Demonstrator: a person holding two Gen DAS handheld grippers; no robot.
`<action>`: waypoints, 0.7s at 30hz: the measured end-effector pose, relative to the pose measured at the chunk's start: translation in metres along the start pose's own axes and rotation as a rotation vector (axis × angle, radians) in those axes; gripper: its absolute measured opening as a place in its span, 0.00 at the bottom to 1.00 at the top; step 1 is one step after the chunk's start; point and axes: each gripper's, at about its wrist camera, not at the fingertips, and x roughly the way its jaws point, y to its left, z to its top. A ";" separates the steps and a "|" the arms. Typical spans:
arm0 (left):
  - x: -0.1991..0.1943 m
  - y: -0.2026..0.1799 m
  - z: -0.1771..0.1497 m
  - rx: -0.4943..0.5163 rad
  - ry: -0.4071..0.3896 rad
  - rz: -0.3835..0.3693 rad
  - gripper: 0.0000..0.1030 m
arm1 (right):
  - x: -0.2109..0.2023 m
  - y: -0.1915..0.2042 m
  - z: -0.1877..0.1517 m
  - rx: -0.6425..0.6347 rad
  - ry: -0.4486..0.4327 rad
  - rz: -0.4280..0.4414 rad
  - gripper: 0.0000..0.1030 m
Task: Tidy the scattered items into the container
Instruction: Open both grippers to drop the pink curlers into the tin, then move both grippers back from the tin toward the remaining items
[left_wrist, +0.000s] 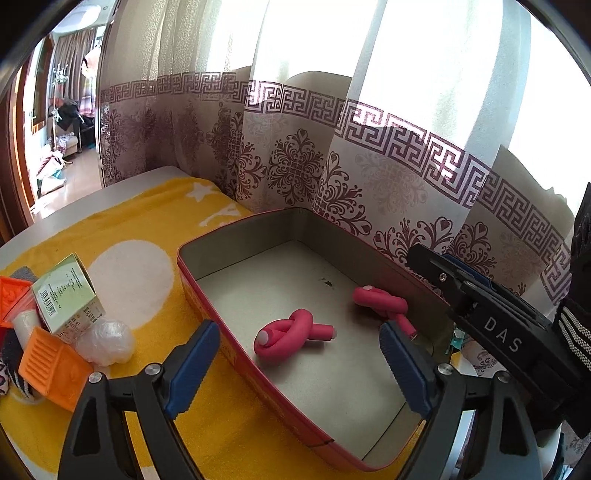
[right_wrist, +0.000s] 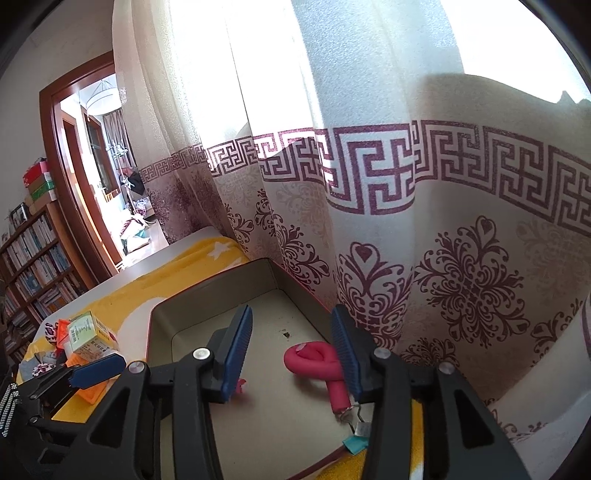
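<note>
Left gripper (left_wrist: 295, 365): fingers spread wide, nothing held, positioned above the tin's left wall.
Right gripper (right_wrist: 291, 354): fingers spread wide, nothing held, positioned over the tin's right side.
Tin (left_wrist: 236, 354): placed at the yellow towel's (left_wrist: 122, 221) far edge, against the curtain (left_wrist: 295, 166).
Pink knotted rollers: one (left_wrist: 286, 338) laid mid-floor, one (left_wrist: 382, 304) by the right wall.
Scattered items: green box (left_wrist: 66, 295), orange pieces (left_wrist: 51, 369), clear bag (left_wrist: 105, 341), heaped at the towel's left edge.

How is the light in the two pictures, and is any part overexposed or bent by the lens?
Left wrist view: the curtain is backlit, its top blown out white; the tin interior stays evenly lit; fisheye bends the curtain's band into an arc. Right wrist view: the same glare fills the upper frame, and dark corners ring the image; both pink curlers stay sharp.
</note>
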 end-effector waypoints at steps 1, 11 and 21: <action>-0.001 0.002 -0.001 -0.005 -0.002 0.000 0.87 | 0.001 0.001 0.000 -0.001 0.000 0.003 0.48; -0.004 0.027 -0.012 -0.073 0.015 0.039 0.87 | 0.004 0.012 -0.005 -0.030 0.010 0.023 0.48; -0.019 0.068 -0.021 -0.180 -0.012 0.067 1.00 | 0.011 0.026 -0.014 -0.057 0.030 0.042 0.57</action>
